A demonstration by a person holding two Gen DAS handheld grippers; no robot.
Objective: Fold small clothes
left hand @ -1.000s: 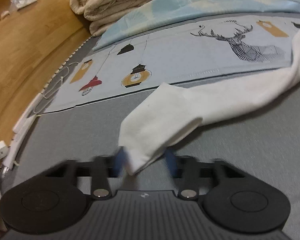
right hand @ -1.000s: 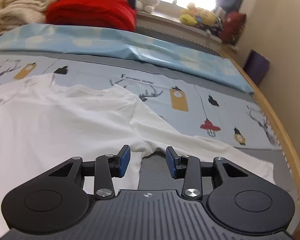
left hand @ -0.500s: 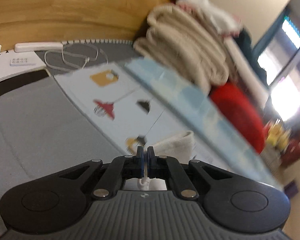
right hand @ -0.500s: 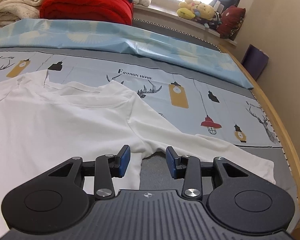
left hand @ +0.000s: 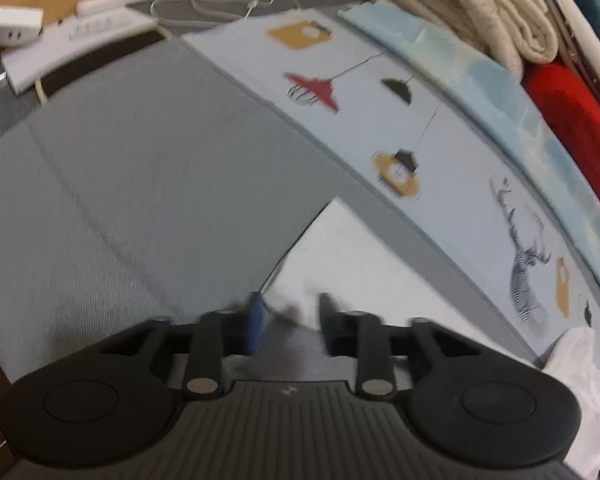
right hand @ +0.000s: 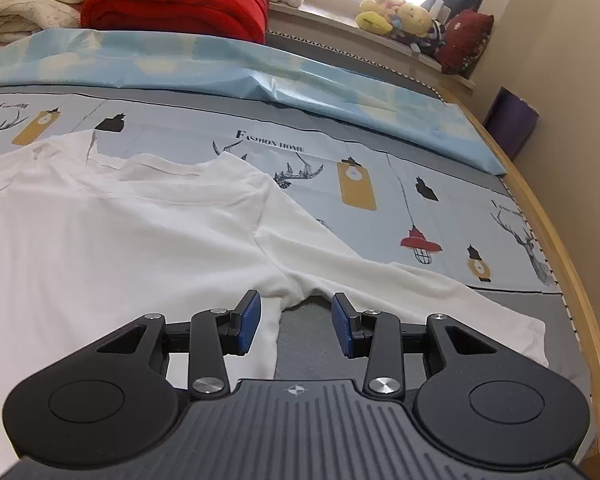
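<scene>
Left gripper [left hand: 288, 322] jaws opening over white shirt [right hand: 112, 240] sleeve; right gripper [right hand: 294, 322] part-open, empty at armpit; folded blankets [right hand: 172, 0] behind.

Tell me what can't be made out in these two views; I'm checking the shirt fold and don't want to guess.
- Left wrist view: motion blur smears the left tongs, opening above the white sleeve; contact unclear.
- Right wrist view: the white shirt runs off the left edge, and the right tongs cover its hem.
- Right wrist view: glare washes out the window above the stuffed toys.
</scene>
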